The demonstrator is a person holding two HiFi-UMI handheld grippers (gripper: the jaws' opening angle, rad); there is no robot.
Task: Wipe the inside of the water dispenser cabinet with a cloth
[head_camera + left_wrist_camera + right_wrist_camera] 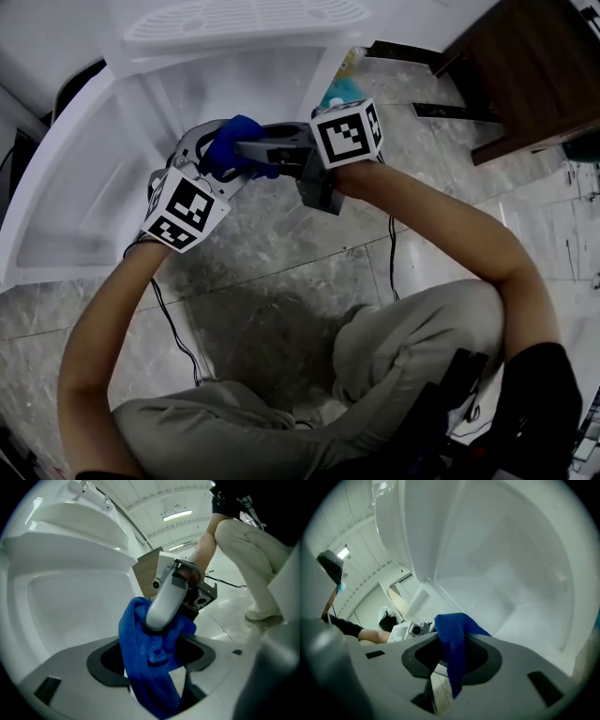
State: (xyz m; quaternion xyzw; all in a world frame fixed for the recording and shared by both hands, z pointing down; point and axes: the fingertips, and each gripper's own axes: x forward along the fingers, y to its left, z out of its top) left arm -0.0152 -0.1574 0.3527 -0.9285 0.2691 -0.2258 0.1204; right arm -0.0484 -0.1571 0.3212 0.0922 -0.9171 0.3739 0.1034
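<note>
Two grippers at the white cabinet [84, 187]: right gripper [452, 656] jaws clamp the blue cloth [234, 141]; left gripper [154, 667] jaws stand wide apart around it, unpressed.

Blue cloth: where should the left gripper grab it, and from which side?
Take the thick bunched fold of the cloth just under the right gripper's tips, which pinch its top. Come head-on, opposite the right gripper: the cloth hangs down as a narrow bundle and sits between the left gripper's open jaws, so closing there should catch all layers.
</note>
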